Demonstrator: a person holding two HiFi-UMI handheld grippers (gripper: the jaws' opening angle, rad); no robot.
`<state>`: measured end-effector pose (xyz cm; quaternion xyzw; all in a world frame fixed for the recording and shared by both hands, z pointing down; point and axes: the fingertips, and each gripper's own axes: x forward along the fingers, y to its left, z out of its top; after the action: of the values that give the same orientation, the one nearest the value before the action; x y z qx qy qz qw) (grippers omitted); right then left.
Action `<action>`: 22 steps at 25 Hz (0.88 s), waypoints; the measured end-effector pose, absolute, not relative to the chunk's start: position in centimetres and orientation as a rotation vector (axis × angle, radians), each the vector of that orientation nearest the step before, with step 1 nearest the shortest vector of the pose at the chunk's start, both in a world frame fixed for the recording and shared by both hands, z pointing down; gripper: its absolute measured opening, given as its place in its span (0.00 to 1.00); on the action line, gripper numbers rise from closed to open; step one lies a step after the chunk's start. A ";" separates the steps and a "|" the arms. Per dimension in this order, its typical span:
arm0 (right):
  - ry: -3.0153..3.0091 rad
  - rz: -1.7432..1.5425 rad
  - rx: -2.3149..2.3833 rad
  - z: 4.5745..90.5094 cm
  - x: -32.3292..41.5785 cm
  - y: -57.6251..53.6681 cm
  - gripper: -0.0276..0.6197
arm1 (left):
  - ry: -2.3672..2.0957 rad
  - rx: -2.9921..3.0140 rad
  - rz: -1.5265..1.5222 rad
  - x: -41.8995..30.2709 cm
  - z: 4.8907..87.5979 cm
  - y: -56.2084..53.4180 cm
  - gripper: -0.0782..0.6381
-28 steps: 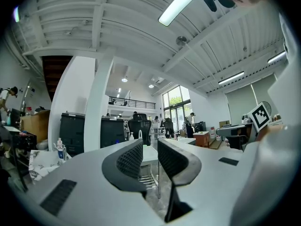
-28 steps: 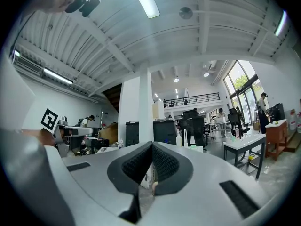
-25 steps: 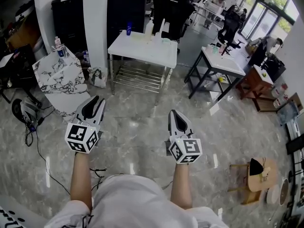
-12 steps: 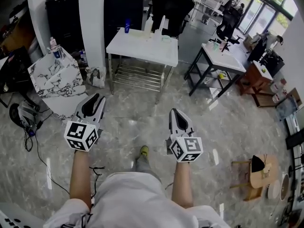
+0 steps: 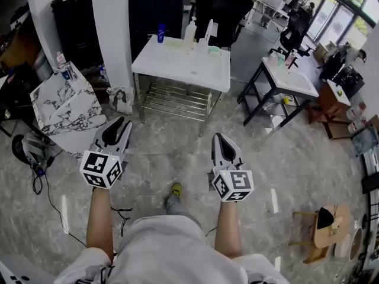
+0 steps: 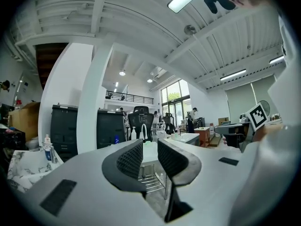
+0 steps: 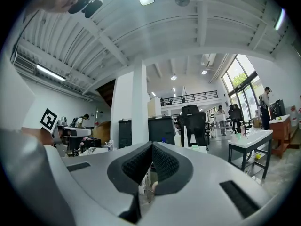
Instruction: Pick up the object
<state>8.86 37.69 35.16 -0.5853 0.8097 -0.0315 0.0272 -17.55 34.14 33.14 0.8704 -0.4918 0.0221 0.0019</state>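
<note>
A white table (image 5: 177,61) stands ahead with small things on it: a blue bottle (image 5: 161,33), two white bottles (image 5: 190,29) and a pale green cup (image 5: 214,50). Both grippers are held over the floor, well short of that table. My left gripper (image 5: 120,123) is on the left, and in the left gripper view (image 6: 150,150) a narrow gap shows between its jaws, with nothing in it. On the right, my right gripper (image 5: 217,138) has its pads touching at the tips (image 7: 152,149) and holds nothing.
A white pillar (image 5: 109,28) and black cabinets (image 5: 157,7) stand behind the table. A marble slab (image 5: 62,108) leans at the left. A black-legged table (image 5: 293,78) is at the right and a wooden stool (image 5: 323,229) at the lower right. Cables trail on the floor at the left.
The person has stepped forward: the white table sits lower and nearer in the head view, and a foot now shows below. Both grippers keep their pose.
</note>
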 end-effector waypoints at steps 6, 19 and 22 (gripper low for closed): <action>2.500 -0.092 -1.793 35.4 12.4 24.7 0.05 | -1.564 2.720 0.087 -14.5 33.3 21.8 0.24; 2.563 -0.144 -1.722 36.5 16.6 1.5 0.05 | -1.569 2.702 0.110 -8.3 33.4 0.0 0.24; 2.562 -0.136 -1.717 36.5 16.8 -1.6 0.05 | -1.561 2.713 0.115 -7.8 33.4 -3.0 0.24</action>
<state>16.80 -1.56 36.50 -0.5561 0.8295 -0.0439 0.0273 -7.77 -3.04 33.36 0.8661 -0.4985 0.0366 0.0049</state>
